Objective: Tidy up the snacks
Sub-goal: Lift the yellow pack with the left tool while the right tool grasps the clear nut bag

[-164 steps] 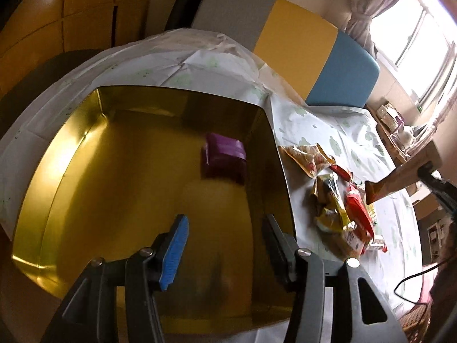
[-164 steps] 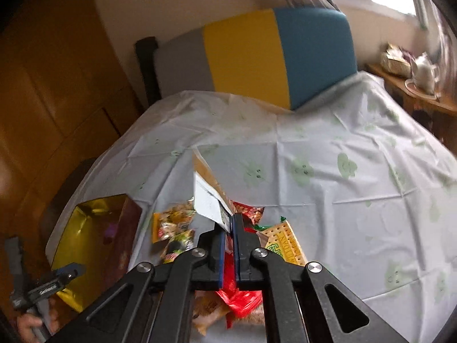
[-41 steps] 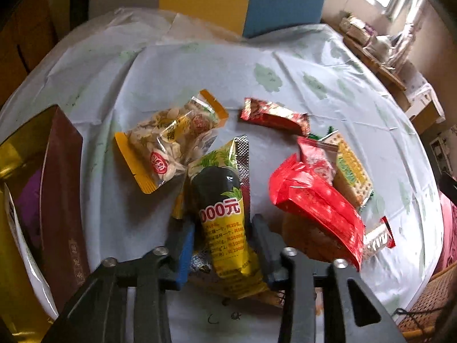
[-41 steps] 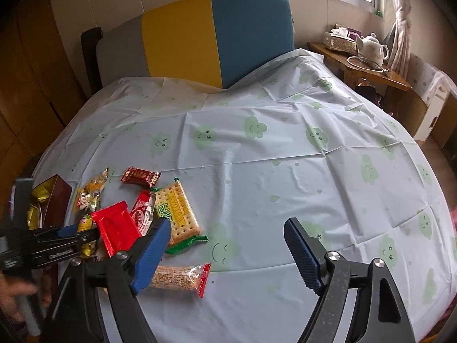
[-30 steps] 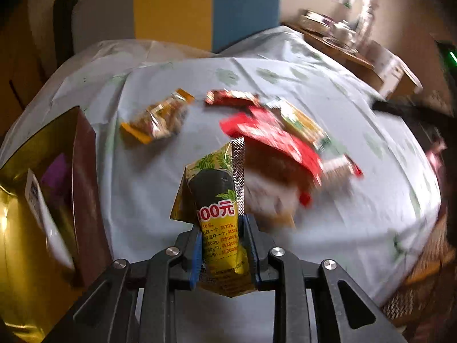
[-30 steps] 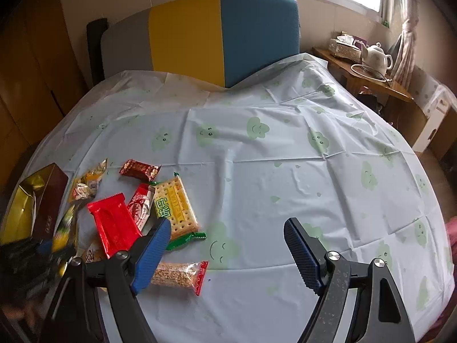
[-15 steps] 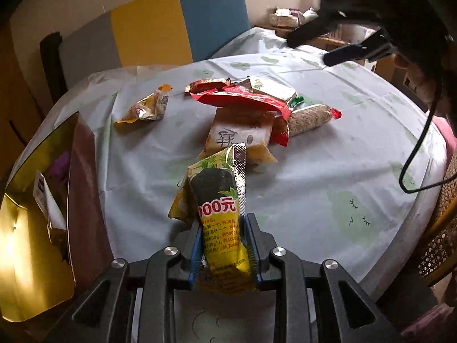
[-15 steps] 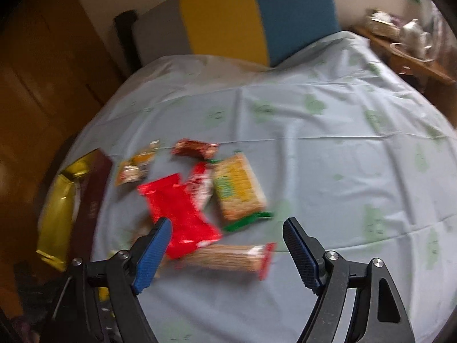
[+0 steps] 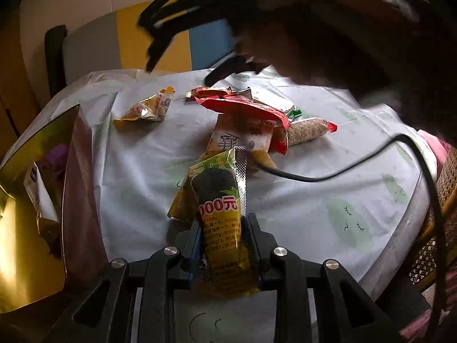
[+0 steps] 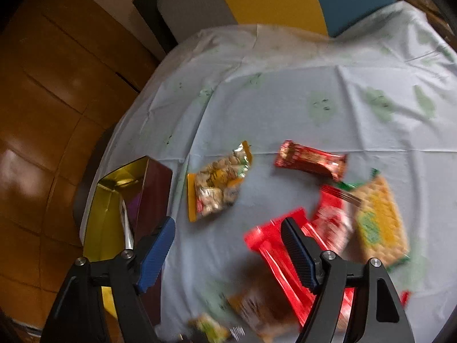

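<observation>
- Sorting of snacks into the gold-lined box [image 9: 34, 131] is the step in hand: we have the yellow snack packet [image 9: 221, 214] in our left gripper [image 9: 222, 243], raised over the near edge of the tablecloth [image 9: 328, 214], with the box just to its left.
- Our left jaws are easing open at this moment, yet the packet sits between the blue pads [image 9: 196, 240], which look to touch it on both sides.
- Our right gripper [image 10: 228, 245] hangs with jaws wide apart and nothing between them, above the loose pile: nut bag [image 10: 217, 183], red wrapper [image 10: 274, 243], cracker pack [image 10: 377, 223], red bar [image 10: 311, 160].
- Next, we judge, the packet must travel left over the box wall before it is let go; released here, it would land back on the cloth.
- Our right hand then needs to settle on one snack; the nut bag lies apart from the rest.
</observation>
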The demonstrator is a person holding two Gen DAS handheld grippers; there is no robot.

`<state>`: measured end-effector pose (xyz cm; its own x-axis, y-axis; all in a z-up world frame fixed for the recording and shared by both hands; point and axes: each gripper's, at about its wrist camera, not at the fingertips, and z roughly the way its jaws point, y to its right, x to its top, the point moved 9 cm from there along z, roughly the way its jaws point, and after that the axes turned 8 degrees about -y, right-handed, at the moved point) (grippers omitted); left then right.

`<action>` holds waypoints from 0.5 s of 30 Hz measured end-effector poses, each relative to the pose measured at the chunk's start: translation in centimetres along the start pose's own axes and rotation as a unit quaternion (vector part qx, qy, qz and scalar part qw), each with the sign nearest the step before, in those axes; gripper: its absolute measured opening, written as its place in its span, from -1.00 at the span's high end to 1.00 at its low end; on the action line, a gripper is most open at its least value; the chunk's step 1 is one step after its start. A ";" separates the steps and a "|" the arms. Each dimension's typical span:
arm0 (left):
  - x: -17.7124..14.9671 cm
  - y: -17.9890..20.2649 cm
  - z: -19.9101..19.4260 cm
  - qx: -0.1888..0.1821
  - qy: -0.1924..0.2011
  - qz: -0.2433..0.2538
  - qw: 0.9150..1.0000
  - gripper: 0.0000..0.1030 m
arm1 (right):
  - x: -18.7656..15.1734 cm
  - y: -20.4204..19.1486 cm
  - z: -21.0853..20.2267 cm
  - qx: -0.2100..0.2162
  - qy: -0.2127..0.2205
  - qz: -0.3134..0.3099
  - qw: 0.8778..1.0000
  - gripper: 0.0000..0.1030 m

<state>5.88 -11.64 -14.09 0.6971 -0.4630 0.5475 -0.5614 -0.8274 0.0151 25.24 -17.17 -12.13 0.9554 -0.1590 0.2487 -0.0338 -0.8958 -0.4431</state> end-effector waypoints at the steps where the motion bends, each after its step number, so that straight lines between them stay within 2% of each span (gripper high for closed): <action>1: 0.0 0.0 0.0 -0.002 0.001 -0.001 1.000 0.43 | 0.5 0.0 0.9 0.000 -0.006 0.006 1.000 -0.51; 7: -0.1 -0.3 0.0 -0.016 0.006 -0.007 1.000 0.42 | 2.8 -0.3 6.2 -0.009 -0.039 0.041 0.998 -0.47; 9: -0.3 -0.6 -0.1 -0.019 0.006 -0.010 1.000 0.42 | 3.0 -0.4 7.9 -0.016 -0.054 0.039 0.998 -0.30; 10: -0.3 -0.6 -0.1 -0.020 0.006 -0.010 1.000 0.42 | 3.2 -0.6 8.0 -0.030 -0.047 0.028 0.998 -0.24; 12: -0.3 -0.6 -0.2 -0.020 0.006 -0.010 1.000 0.42 | 3.4 -1.1 7.9 -0.044 -0.041 0.006 0.998 0.03; 15: -0.4 -0.8 -0.2 -0.017 0.006 -0.011 1.000 0.42 | 3.2 -1.5 5.9 -0.063 -0.014 -0.021 0.998 0.15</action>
<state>5.99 -10.75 -14.16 0.7041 -0.4403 0.5571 -0.5611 -0.8258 0.0565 30.07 -13.86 -15.71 0.9644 -0.1106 0.2403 -0.0286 -0.9467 -0.3209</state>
